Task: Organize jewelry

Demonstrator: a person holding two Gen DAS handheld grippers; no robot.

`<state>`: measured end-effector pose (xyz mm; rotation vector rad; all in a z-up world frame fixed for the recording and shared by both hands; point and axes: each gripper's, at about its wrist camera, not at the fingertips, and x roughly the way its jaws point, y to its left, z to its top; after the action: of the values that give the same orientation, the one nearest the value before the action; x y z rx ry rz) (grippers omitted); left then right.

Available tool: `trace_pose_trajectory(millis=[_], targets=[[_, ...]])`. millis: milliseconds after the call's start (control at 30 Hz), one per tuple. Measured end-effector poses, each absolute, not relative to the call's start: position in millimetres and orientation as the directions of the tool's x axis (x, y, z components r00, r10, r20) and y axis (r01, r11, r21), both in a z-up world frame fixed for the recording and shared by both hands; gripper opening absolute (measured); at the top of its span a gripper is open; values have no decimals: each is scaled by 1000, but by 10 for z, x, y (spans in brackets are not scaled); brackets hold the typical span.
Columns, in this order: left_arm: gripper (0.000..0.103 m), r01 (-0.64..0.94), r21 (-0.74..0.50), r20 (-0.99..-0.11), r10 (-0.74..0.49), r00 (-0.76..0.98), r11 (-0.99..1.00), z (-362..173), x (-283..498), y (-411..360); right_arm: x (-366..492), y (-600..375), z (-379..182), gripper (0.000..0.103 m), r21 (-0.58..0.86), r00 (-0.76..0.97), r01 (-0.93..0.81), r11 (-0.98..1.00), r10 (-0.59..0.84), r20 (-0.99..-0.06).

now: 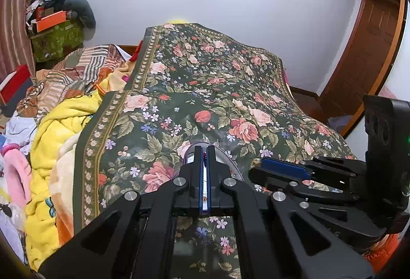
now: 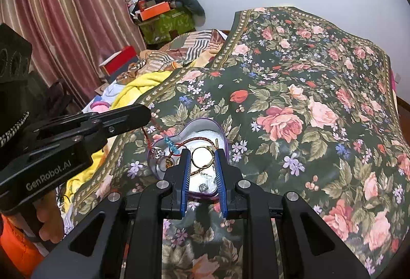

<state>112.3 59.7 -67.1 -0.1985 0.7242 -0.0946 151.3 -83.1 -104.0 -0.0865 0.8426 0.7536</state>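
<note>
**Left gripper clamped on red cord; right gripper parted over jewelry tin**

The left gripper [image 1: 204, 151] has its blue-padded jaws pressed nearly together, pinching a thin red cord bracelet [image 2: 147, 134] that trails from its tip down to the tin. The right gripper [image 2: 202, 154] stands with jaws apart, holding nothing, its pads either side of a gold ring [image 2: 202, 156].

The heart-shaped purple-rimmed metal tin [image 2: 205, 122] lies on the dark green floral bedspread [image 2: 307, 99], directly under the right gripper; its lobes point away from the camera, its point toward it. Inside lie the ring, a brown braided cord [image 2: 197, 141], turquoise beads [image 2: 171, 143] and a silver round charm [image 2: 156, 152]; the cords run mostly crosswise.

From the left wrist view the closed fingers hide most of the tin. A yellow blanket [image 1: 59, 120] is bunched just beside the bedspread's left edge.
</note>
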Motion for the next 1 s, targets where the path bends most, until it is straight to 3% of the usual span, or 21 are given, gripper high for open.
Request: trace_pose_trajectory(millis=[533, 1000], targets=[[0, 0, -191, -704, -137, 697, 982, -923, 1284, 577, 1623, -693, -1242, 18, 202, 379, -656, 727, 550, -744], [2, -32, -177, -709, -105, 697, 984, -841, 1198, 650, 1558, -712, -1146, 19, 210, 368, -654, 727, 549, -751]])
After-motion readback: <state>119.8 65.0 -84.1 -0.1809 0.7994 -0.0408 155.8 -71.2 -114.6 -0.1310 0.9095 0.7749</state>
